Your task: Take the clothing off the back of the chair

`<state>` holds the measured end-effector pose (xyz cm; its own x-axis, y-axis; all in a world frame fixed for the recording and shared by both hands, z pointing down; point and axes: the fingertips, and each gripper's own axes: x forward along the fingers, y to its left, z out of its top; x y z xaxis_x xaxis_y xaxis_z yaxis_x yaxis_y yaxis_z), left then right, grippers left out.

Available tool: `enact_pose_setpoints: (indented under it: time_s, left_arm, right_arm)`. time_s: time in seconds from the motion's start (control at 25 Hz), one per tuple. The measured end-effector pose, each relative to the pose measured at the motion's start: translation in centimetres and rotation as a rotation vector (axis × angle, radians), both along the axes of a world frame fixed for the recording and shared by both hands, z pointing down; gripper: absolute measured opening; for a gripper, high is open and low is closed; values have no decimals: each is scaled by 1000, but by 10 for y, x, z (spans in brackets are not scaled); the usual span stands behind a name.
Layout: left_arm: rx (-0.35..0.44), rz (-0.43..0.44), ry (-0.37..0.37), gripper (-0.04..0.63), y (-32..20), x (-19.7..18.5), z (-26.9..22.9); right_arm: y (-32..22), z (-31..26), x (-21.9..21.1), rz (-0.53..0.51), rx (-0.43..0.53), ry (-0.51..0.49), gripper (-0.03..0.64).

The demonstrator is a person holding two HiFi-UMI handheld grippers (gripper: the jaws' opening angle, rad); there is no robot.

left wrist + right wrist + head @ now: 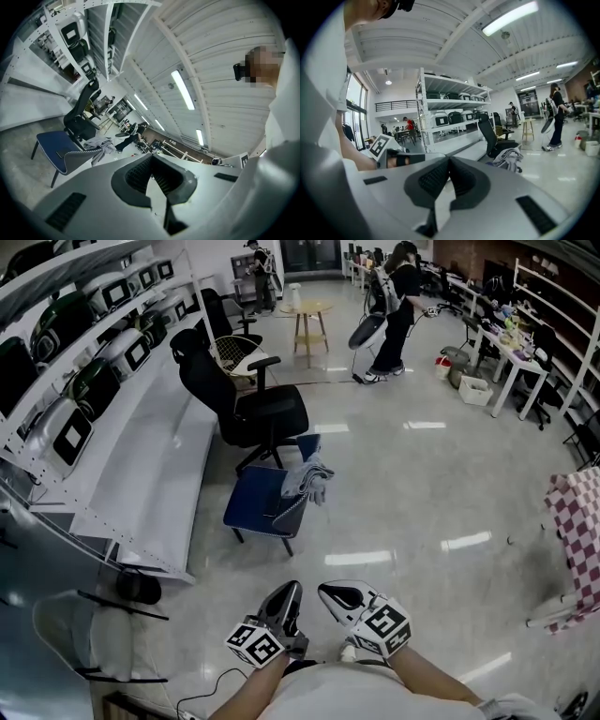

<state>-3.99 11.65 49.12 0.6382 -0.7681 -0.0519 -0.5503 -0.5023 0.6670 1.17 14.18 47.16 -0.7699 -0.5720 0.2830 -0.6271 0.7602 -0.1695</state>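
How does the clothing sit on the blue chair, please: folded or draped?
Draped: the clothing hangs bunched and unfolded over the back of the chair, one end trailing down.

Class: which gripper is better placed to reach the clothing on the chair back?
Right, marginally. Both the left gripper and right gripper are shut, empty and far off, but the grey clothing hangs at the blue chair's right-hand end.

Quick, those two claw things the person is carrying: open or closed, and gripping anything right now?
Left gripper: closed, holding nothing.
Right gripper: closed, holding nothing.
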Motion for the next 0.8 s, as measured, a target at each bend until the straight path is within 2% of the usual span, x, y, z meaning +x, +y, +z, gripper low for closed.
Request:
enact_pose_setpoints:
  time_s: [0.6, 0.8]
  left_arm:
    - [-31, -17, -27, 9, 25, 52, 15]
    - [-24, -29, -38, 9, 29, 57, 14]
  right_arm:
    - [15, 16, 47, -41, -23, -17, 17]
    - [19, 16, 51, -66, -21, -34, 17]
